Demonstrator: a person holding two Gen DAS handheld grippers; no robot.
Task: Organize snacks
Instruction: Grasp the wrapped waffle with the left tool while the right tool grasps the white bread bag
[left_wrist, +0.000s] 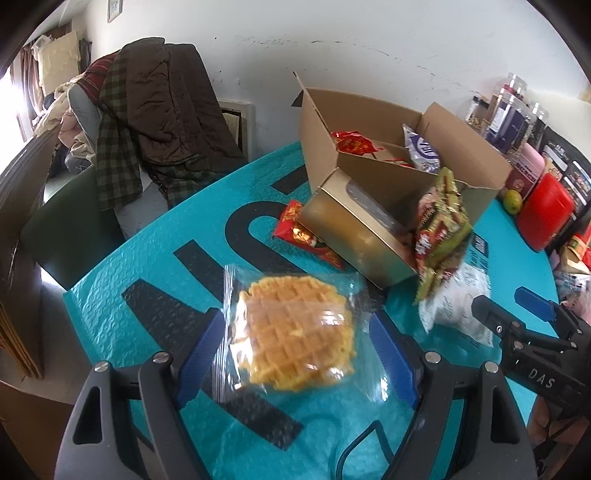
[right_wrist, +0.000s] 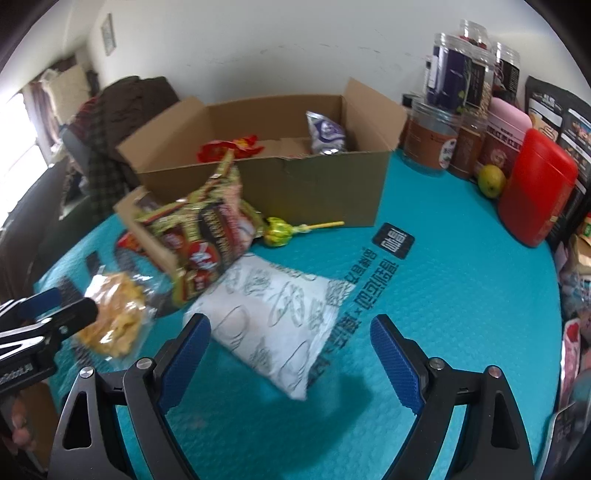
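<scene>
Since both claws hang open with nothing gripped, it's all about where to grab. The left claw (left_wrist: 295, 354) straddles the wrapped waffle (left_wrist: 295, 332) lying on the teal counter (left_wrist: 147, 258); it looks light and crumbly in slick film, so I'd pinch gently across the edges. The right claw (right_wrist: 291, 354) sits over the white pillow pack (right_wrist: 273, 317), soft and puffy, near the cardboard box (right_wrist: 314, 188); take its middle.

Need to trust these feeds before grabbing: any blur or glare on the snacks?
Left wrist view: glare on the waffle packet's clear wrap, green snack bag smeared. Right wrist view: white pouch and green bag soft with blur; window blown out at left.
</scene>
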